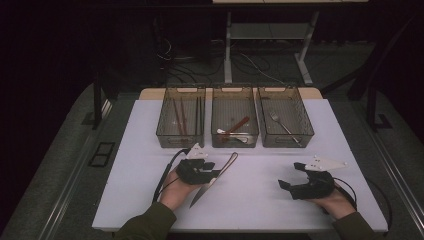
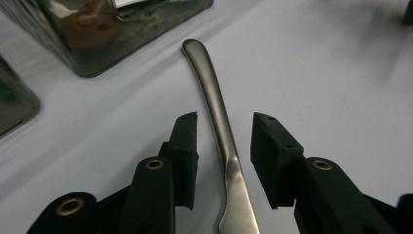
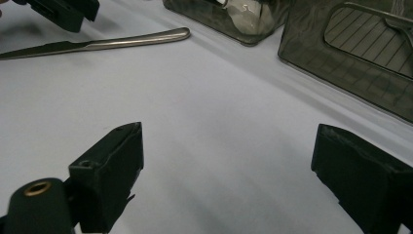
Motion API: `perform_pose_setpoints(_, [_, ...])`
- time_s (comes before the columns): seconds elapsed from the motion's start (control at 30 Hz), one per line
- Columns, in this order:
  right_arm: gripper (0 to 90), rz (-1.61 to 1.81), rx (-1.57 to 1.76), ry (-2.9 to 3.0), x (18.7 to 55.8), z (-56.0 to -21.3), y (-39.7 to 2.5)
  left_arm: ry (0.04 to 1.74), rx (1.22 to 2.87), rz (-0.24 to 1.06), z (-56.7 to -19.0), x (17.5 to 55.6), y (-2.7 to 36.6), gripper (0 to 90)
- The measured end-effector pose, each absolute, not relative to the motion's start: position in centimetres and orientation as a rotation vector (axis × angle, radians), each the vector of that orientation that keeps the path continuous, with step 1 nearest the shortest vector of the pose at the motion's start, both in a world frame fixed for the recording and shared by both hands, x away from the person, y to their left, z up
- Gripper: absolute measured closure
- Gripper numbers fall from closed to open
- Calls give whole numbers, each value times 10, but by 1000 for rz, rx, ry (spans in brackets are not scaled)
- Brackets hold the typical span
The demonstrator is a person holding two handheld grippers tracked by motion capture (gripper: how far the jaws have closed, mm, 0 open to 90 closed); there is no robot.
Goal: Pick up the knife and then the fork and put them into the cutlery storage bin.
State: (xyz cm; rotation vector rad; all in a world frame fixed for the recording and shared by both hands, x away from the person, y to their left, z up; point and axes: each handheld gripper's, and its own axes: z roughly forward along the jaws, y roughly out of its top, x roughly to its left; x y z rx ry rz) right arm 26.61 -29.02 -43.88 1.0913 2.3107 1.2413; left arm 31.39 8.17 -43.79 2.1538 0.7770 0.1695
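- Near the tabletop's front edge, left of centre, my left gripper [image 2: 224, 141] has jaws parted around the knife [image 2: 219, 117] handle, not touching it.
- My right gripper [image 3: 226, 165], toward the front right corner, gapes wide, holding nothing.

In the left gripper view the knife [image 2: 221, 122] runs off the bottom edge, its blade cut away. In the high view, part of it lies hidden under the left hand-held gripper [image 1: 212, 172]. The bins' [image 1: 235, 122] contents are too small and dim to identify fully.
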Motion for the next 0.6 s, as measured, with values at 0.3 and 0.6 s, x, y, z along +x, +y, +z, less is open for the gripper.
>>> perform_pose_setpoints(0.3, [119, 1242, 1091, 2307, 266, -439, -290, 780, 2226, 194, -445, 315, 67, 678])
perform_pose_setpoints(0.6, [119, 1245, 1102, 2301, 266, -438, -291, 781, 2239, 225, -449, 313, 62, 766])
